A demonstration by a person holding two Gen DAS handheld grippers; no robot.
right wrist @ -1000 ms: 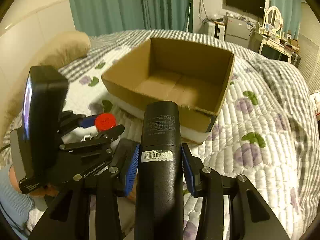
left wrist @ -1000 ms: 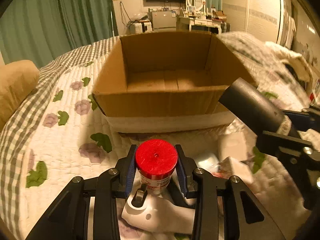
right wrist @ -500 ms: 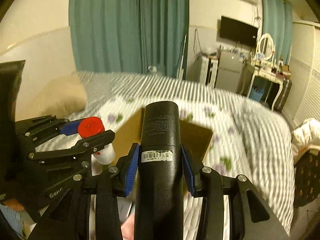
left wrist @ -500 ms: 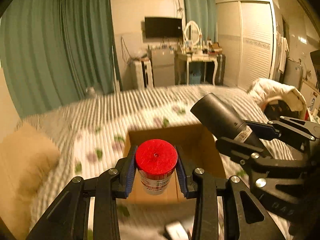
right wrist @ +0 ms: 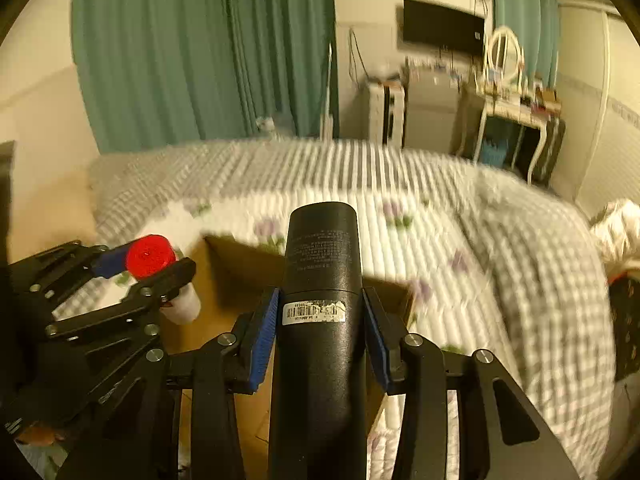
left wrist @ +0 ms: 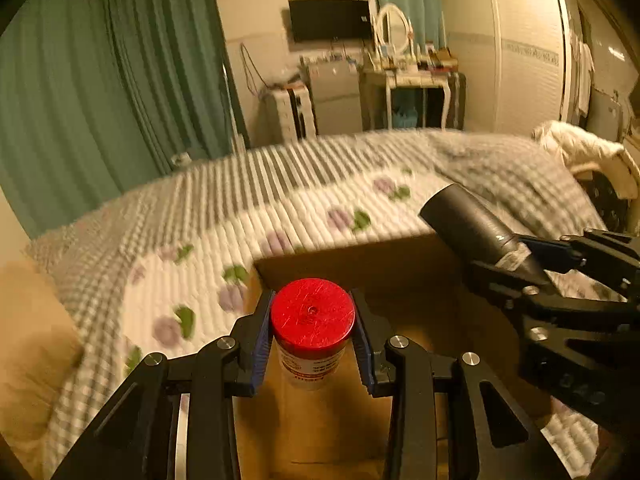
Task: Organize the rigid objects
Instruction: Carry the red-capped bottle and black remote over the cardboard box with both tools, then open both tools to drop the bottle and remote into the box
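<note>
My left gripper [left wrist: 313, 334] is shut on a small white bottle with a red cap [left wrist: 312, 314] and holds it upright above the open cardboard box [left wrist: 360, 268]. My right gripper [right wrist: 323, 320] is shut on a tall black cylindrical bottle [right wrist: 320, 280] with a barcode label, also over the box [right wrist: 236, 264]. In the left wrist view the black bottle [left wrist: 472, 224] and right gripper [left wrist: 532, 272] are at the right. In the right wrist view the left gripper [right wrist: 156, 270] with the red-capped bottle [right wrist: 150, 255] is at the left.
The box sits on a bed with a flowered, checked quilt [left wrist: 240, 216]. A tan pillow [left wrist: 28, 340] lies at the left. Green curtains [left wrist: 100, 92], a dressing table [left wrist: 412, 80] and a wardrobe [left wrist: 520, 48] stand beyond the bed.
Both grippers rose from low in front of the box, then came forward and down over it, each still holding its bottle. The loose items on the quilt have left view.
</note>
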